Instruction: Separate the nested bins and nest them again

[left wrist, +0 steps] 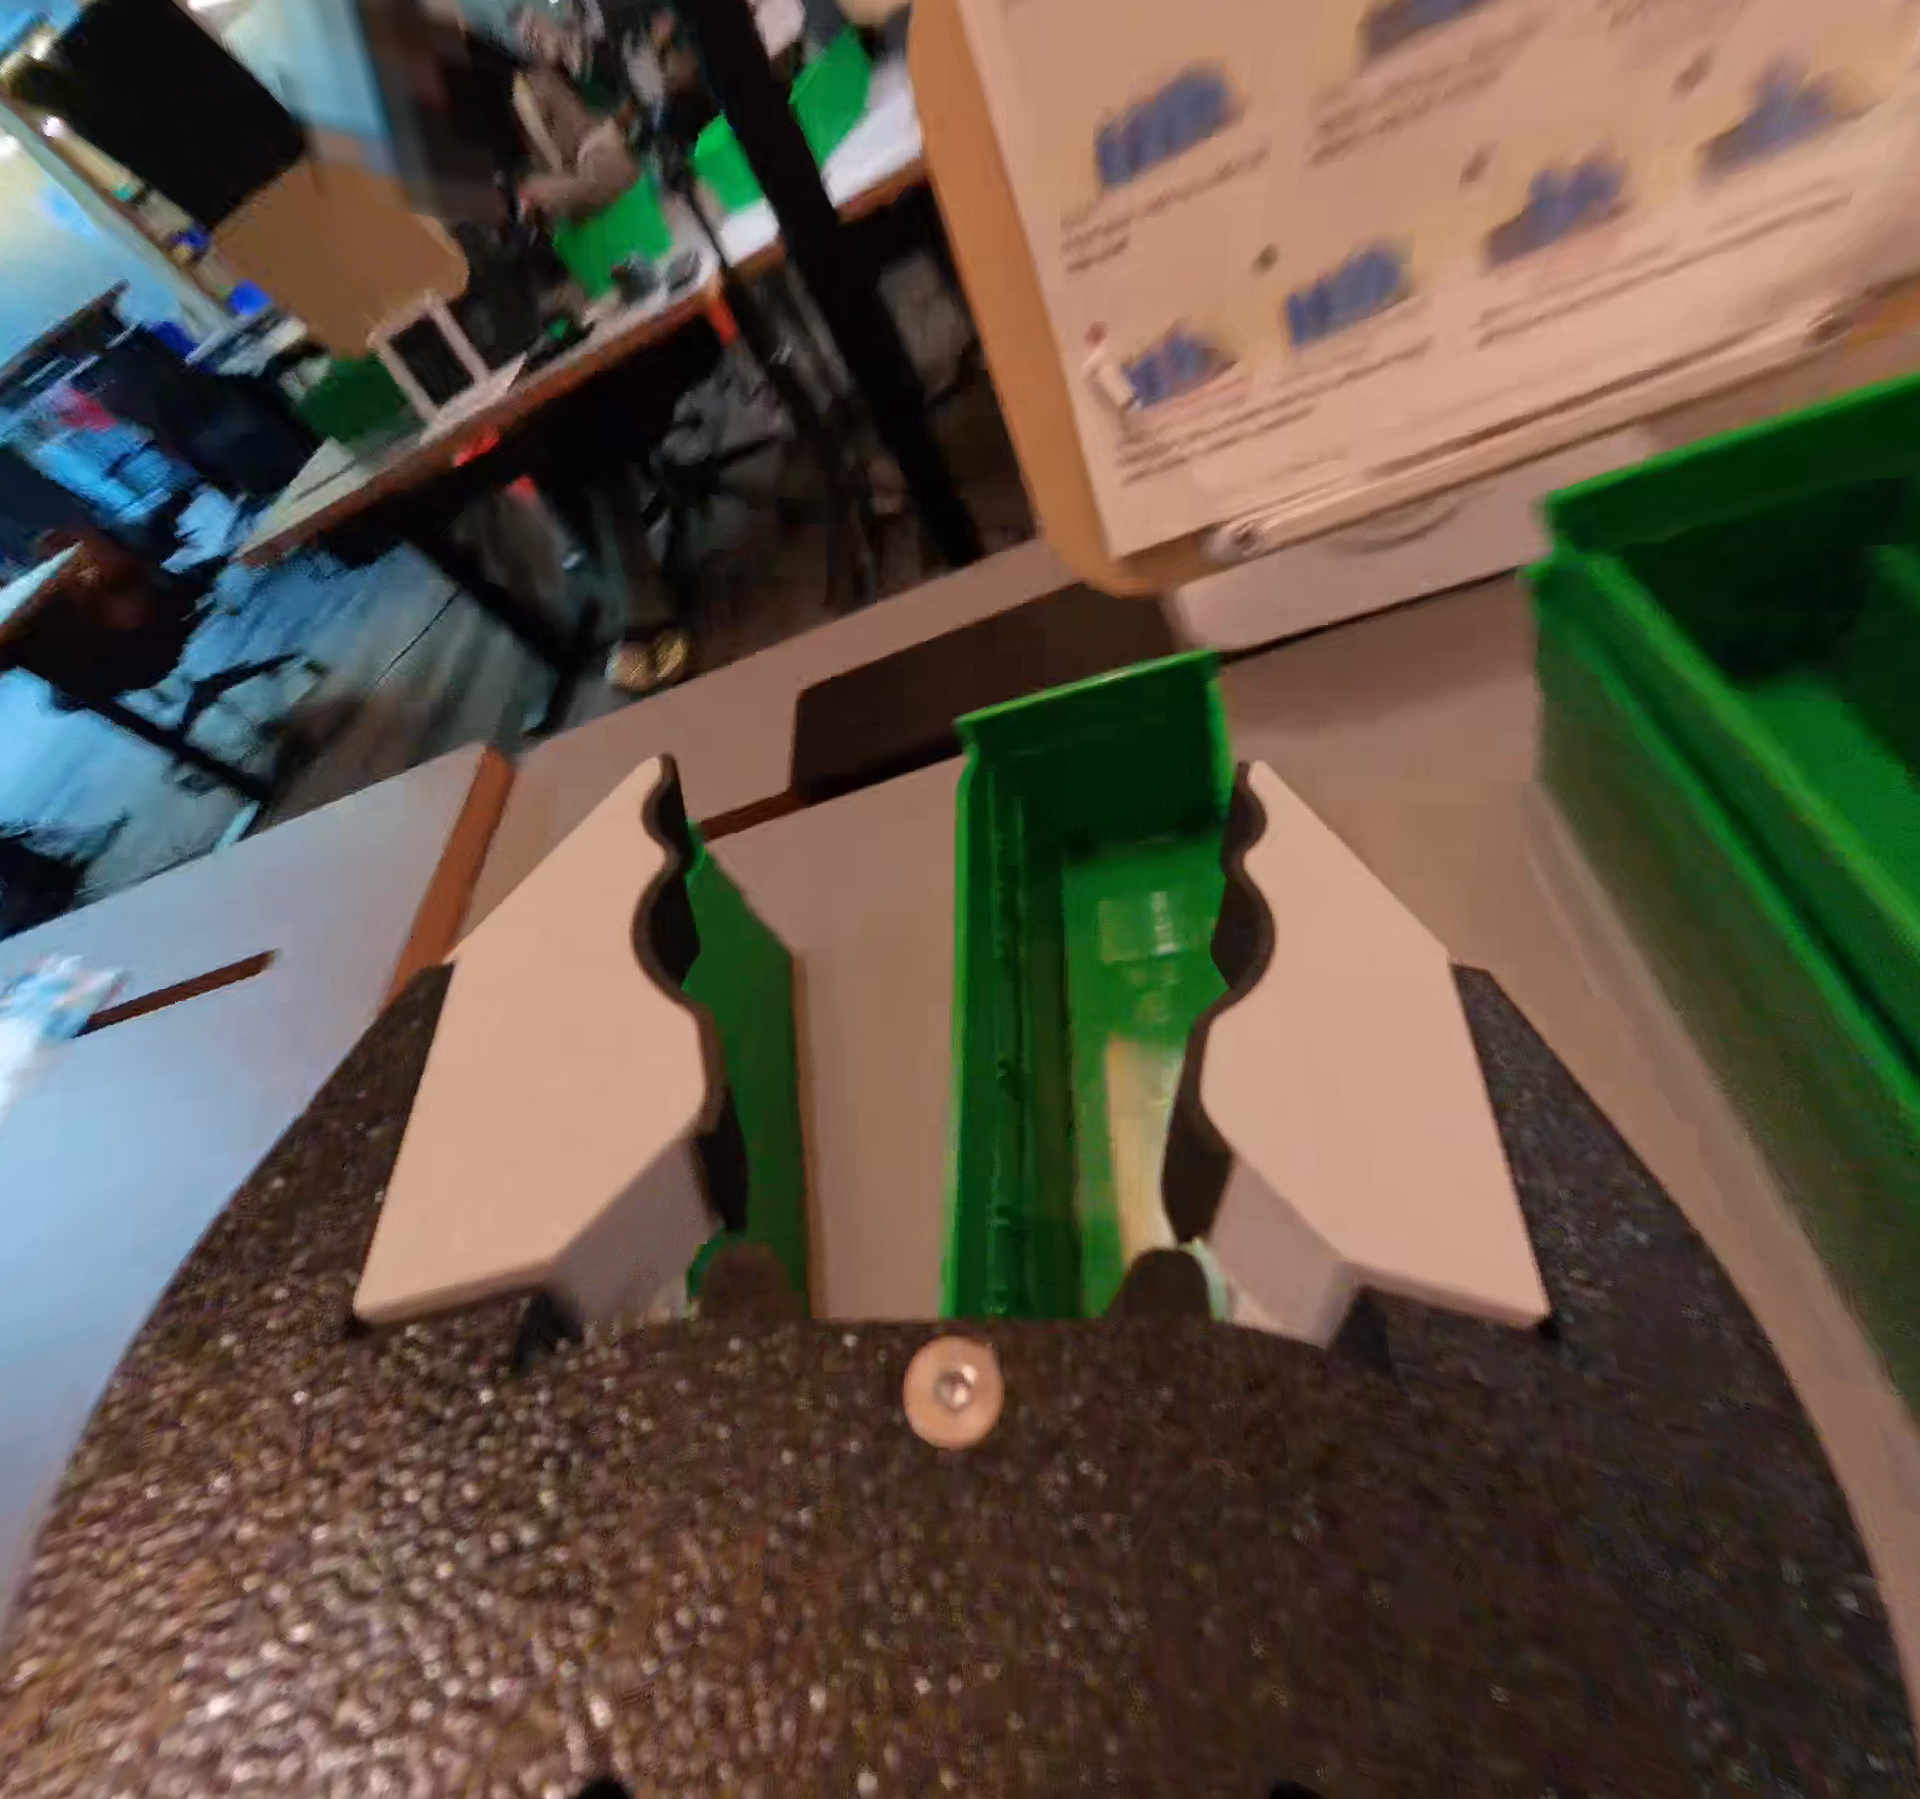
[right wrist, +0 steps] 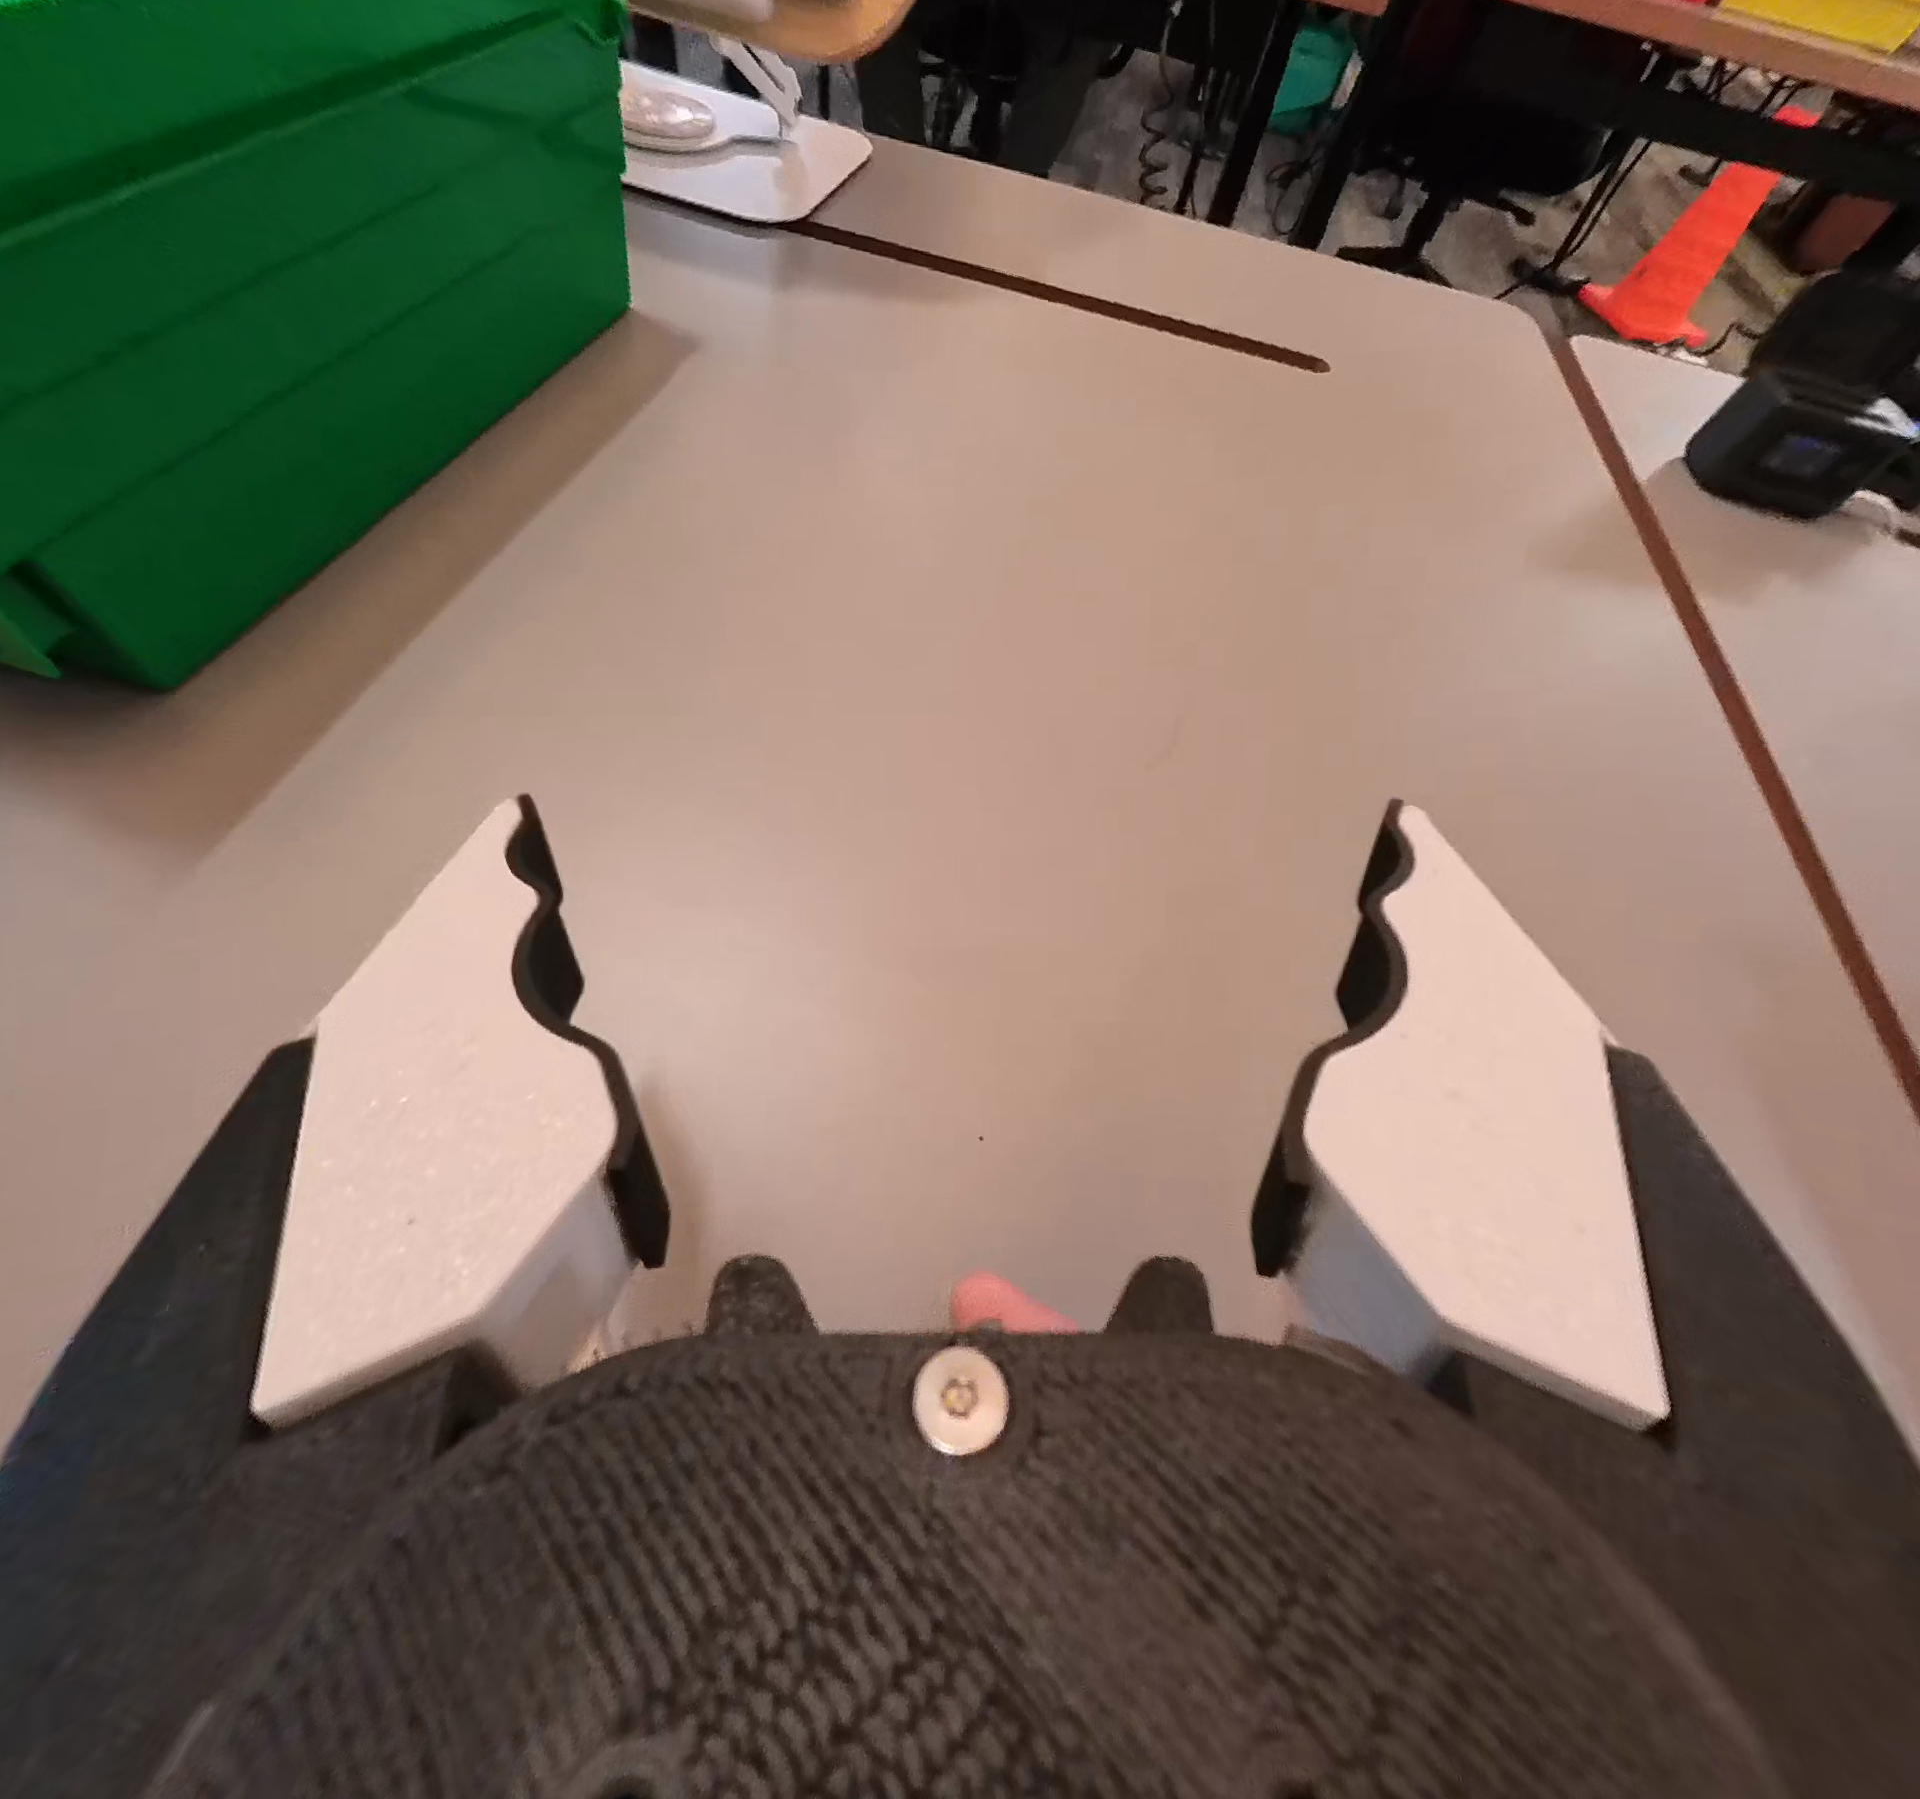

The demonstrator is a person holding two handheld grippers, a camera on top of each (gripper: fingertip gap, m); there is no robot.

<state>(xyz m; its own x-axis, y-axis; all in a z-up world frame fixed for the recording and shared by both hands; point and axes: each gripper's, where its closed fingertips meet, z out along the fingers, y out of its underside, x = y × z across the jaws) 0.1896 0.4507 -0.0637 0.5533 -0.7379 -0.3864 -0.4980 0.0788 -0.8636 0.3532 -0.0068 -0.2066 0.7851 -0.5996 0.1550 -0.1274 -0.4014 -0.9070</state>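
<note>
A small green bin (left wrist: 1091, 970) sits at centre frame between the fingers of the left gripper (left wrist: 961, 1022), which clamps its sides, while two larger nested green bins (right wrist: 291, 243) rest upper left on the desk (right wrist: 1039, 606) near the wide-open, empty right gripper (right wrist: 961, 1022).

Green bins (right wrist: 291, 243), grey table (right wrist: 987, 606)

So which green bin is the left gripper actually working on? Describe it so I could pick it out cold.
On the grey table, left of the big nested green bins, a narrow green bin stands alone. It sits between the fingers of the left gripper, straddled rather than visibly clamped. Unlike its neighbours, it is slim, single and has a pale label inside.
</note>
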